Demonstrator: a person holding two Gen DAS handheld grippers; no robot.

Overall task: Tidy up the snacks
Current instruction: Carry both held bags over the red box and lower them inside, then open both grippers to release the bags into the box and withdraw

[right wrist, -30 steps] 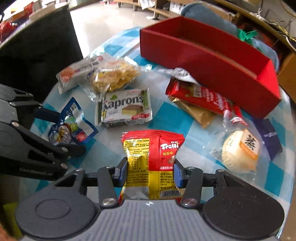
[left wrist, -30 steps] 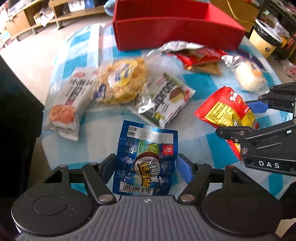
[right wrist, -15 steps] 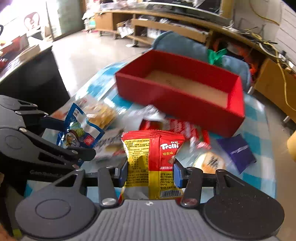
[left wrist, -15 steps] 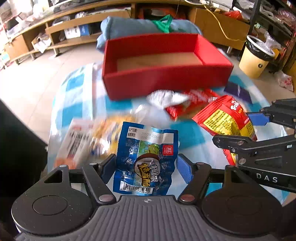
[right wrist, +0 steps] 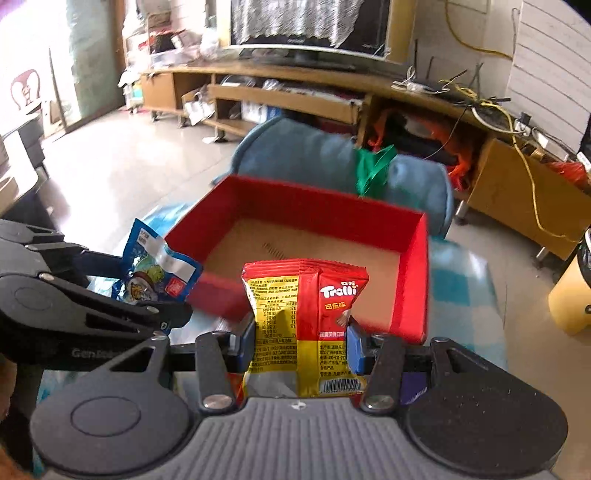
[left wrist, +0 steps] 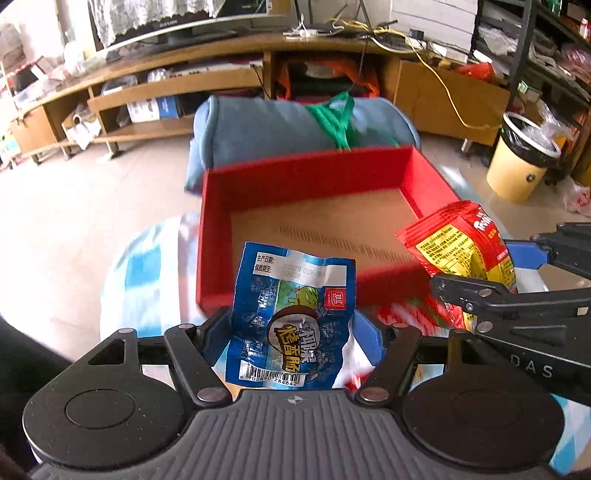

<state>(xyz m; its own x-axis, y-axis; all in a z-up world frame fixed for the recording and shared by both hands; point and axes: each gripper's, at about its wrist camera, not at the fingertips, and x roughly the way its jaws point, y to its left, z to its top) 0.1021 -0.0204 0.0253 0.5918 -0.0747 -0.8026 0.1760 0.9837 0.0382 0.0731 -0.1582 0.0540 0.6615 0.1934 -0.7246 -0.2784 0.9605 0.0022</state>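
Your left hand-held gripper (left wrist: 291, 328) is clamped on the blue coconut snack packet (left wrist: 290, 317). Your right hand-held gripper (right wrist: 301, 339) pinches the red-and-yellow Trolli gummy bag (right wrist: 304, 325), both before the open red box (left wrist: 314, 206).

Daylight is flooding in from your far left, glaring off the floor (left wrist: 92, 192); fisheye edges are bending, nearby surfaces blurring.

A home living room: long wooden TV stand (right wrist: 295, 96), television (right wrist: 306, 26), tiled floor (right wrist: 122, 162).
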